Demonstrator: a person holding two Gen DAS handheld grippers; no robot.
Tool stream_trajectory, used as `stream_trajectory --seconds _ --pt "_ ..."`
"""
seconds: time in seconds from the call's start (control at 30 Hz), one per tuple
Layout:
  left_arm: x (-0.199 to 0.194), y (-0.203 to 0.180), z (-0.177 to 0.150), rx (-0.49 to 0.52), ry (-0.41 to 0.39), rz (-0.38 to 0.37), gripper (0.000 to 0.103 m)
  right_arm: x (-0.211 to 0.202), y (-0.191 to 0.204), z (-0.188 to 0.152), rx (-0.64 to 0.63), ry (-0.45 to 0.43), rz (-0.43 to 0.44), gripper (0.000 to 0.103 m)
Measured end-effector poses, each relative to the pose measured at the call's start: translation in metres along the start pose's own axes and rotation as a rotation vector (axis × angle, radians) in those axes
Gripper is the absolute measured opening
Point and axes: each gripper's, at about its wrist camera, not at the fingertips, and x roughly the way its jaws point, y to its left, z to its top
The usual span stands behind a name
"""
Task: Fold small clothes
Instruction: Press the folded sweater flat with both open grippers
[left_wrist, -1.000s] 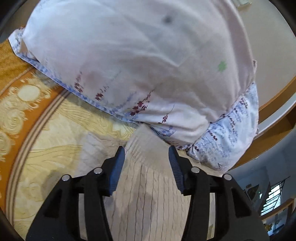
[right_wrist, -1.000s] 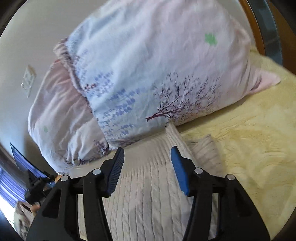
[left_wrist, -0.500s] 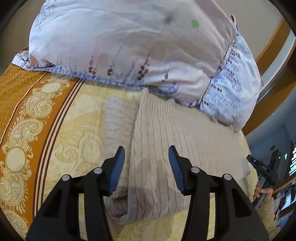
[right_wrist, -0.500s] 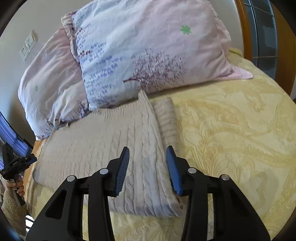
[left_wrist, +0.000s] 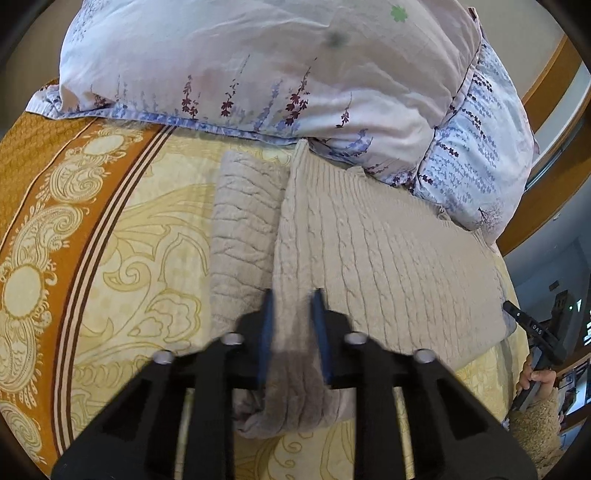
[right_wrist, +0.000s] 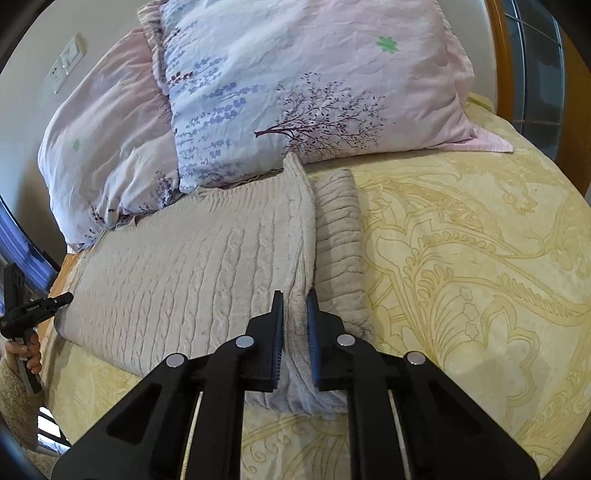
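A beige cable-knit sweater (left_wrist: 388, 251) lies flat on the bed, its far edge against the pillows; it also shows in the right wrist view (right_wrist: 192, 258). One sleeve is folded alongside each end (left_wrist: 243, 229) (right_wrist: 338, 236). My left gripper (left_wrist: 292, 299) is shut on the sweater's near left edge, with a ridge of knit pinched between its blue pads. My right gripper (right_wrist: 295, 295) is shut on the near right edge, the fabric bunched between its pads. Each hand and gripper shows at the edge of the other's view (left_wrist: 535, 339) (right_wrist: 22, 310).
Two floral pillows (left_wrist: 277, 66) (right_wrist: 303, 85) lean at the head of the bed. The yellow patterned bedspread (right_wrist: 461, 258) has an orange border (left_wrist: 40, 184) on the left. A wooden headboard frame (right_wrist: 498, 55) stands at the far right.
Both grippers pulled back from the pillows to the sweater's near edge and closed on the fabric; half a second ago both were open above it.
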Motion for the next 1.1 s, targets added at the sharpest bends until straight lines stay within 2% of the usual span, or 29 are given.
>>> stream_trajectory --seconds 0.2,0.3,0.5,0.6,0.63,0.67,0.7,0.77,0.8,0.83,0.9,1.0,1.1 --pt "-0.014 0.001 0.001 0.012 -0.009 -0.029 0.007 -0.02 0.001 0.0 0.032 -0.056 0.001 0.011" --pt "-0.017 0.001 -0.001 0.026 -0.003 -0.031 0.007 -0.023 -0.003 -0.006 0.061 -0.04 -0.014 0.011" --pt "-0.004 0.008 -0.006 0.027 0.025 -0.006 0.007 -0.001 -0.011 -0.018 0.094 0.028 -0.11 0.011" --pt "-0.006 0.007 -0.005 0.017 0.015 -0.011 0.011 0.0 -0.004 -0.015 0.068 0.031 -0.151 0.011" --pt "-0.008 0.007 -0.005 0.017 0.006 -0.01 0.011 0.0 -0.001 -0.014 0.056 0.035 -0.163 0.015" --pt "-0.011 0.006 -0.005 0.018 -0.006 -0.004 0.017 -0.002 0.002 -0.012 0.049 0.026 -0.173 0.017" --pt "-0.017 0.005 -0.004 0.02 -0.028 0.003 0.03 -0.004 0.005 -0.011 0.047 0.017 -0.184 0.02" --pt "-0.027 0.0 -0.002 0.023 -0.081 0.006 0.045 -0.012 0.014 -0.007 0.027 -0.038 -0.218 0.03" --pt "-0.033 -0.005 -0.001 0.033 -0.108 0.01 0.049 -0.015 0.022 -0.005 0.006 -0.065 -0.226 0.043" --pt "-0.036 -0.011 0.0 0.048 -0.126 0.003 0.051 -0.016 0.029 -0.004 -0.016 -0.081 -0.218 0.049" --pt "-0.039 -0.023 0.001 0.074 -0.149 -0.01 0.06 -0.01 0.05 -0.001 -0.081 -0.089 -0.175 0.049" --pt "-0.031 -0.044 0.001 0.114 -0.138 -0.038 0.061 0.007 0.079 0.0 -0.16 -0.065 -0.124 0.049" --pt "-0.016 -0.058 -0.001 0.151 -0.11 -0.032 0.061 0.03 0.104 -0.001 -0.215 -0.02 -0.089 0.049"
